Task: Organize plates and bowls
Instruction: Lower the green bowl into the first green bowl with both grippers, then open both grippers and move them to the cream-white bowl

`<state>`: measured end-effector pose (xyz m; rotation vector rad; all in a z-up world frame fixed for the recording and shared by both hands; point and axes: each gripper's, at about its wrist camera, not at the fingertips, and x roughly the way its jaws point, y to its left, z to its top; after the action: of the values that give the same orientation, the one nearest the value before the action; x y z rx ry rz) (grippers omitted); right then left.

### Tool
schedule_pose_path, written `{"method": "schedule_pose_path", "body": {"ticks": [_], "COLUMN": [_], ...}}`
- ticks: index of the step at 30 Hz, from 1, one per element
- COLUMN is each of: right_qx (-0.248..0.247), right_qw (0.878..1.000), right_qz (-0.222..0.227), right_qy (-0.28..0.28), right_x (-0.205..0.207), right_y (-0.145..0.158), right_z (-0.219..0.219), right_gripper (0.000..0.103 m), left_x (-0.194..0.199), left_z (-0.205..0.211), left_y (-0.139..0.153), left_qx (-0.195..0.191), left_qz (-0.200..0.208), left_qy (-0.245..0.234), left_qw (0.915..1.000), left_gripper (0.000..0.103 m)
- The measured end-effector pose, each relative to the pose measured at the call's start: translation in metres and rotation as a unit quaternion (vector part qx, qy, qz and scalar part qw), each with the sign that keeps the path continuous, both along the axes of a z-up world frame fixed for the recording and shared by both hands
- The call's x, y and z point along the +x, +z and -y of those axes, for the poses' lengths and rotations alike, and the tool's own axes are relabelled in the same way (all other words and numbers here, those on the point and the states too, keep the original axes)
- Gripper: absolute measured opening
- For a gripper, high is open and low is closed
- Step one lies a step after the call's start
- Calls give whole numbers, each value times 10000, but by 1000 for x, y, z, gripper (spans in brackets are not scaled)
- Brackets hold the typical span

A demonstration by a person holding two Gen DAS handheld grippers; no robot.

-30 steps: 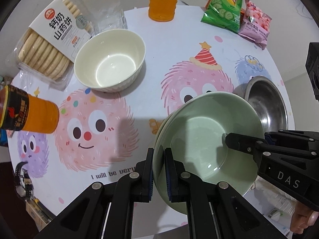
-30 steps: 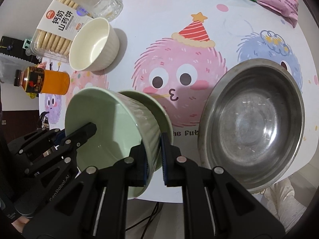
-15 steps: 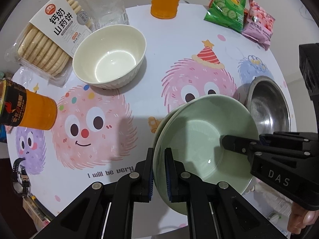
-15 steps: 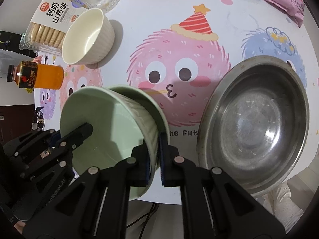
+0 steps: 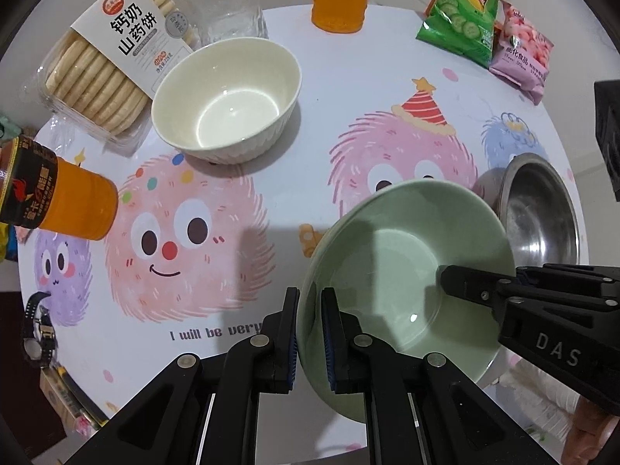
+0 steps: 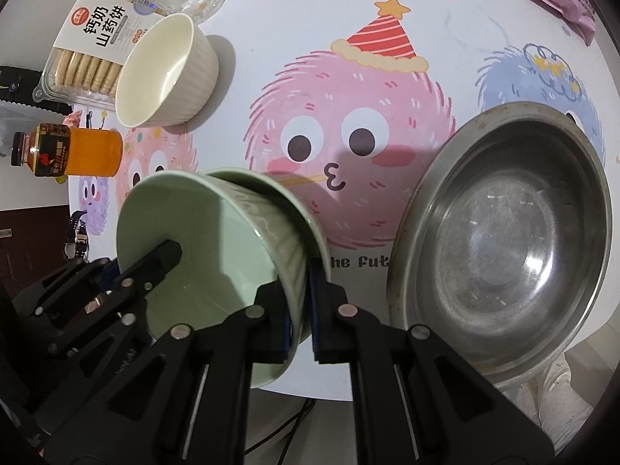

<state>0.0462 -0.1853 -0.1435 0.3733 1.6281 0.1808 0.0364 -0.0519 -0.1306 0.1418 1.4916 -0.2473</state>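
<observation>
Nothing much has moved since a second ago: both grippers hold the same spots on the green bowl, and the table only looks a tiny bit closer now. Going from left to right, a cookie pack (image 5: 104, 73) and an orange drink bottle (image 5: 58, 201) sit at the left edge of the table. Next comes the cream bowl (image 5: 228, 99), standing upright and well apart from the tongs. Then comes the left gripper (image 5: 310, 333), clenched on the left rim of the green bowl (image 5: 391, 271). That bowl sits low over the near middle of the table, tilted, and seems to rest in a second green dish (image 6: 306, 221) whose rim peeks out behind it. The right gripper (image 6: 300, 312) is clenched on the opposite rim, so the bowl hangs between the two tongs. Farthest right is the steel bowl (image 6: 503, 240), just beside the green one and closest to the right hand. I think the green bowl could go into the steel bowl next, a short move to the right, but that is only a guess.
</observation>
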Motion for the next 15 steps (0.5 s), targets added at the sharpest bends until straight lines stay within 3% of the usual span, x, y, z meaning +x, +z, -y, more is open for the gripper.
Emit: {"method": "schedule_pose_path", "body": {"ticks": [3,6,8,15], "right_qx": [4,-49,8,368], "right_qw": [10000,10000,9999,9990], "right_qz": [-33,-79,-102,-215], "right_qy": [-17,-15,-50,-155], "right_x": [0,1,1,3], "right_y": [-1,0,0,6], "right_z": [0,-1,-2,-4], "right_gripper": [10,13,19,48], "left_x": [1,1,1,10], "left_z": [-3,-7,-10,-30], "left_y": [-6,-7,-5,4], "left_qx": [-52,-30,-75,-6], "left_qz": [-132,-148,-86,31], "left_qy": [138,232,311,633], "left_qw": [9998,9996,9995,9980], "left_gripper": [13,39,63,68]}}
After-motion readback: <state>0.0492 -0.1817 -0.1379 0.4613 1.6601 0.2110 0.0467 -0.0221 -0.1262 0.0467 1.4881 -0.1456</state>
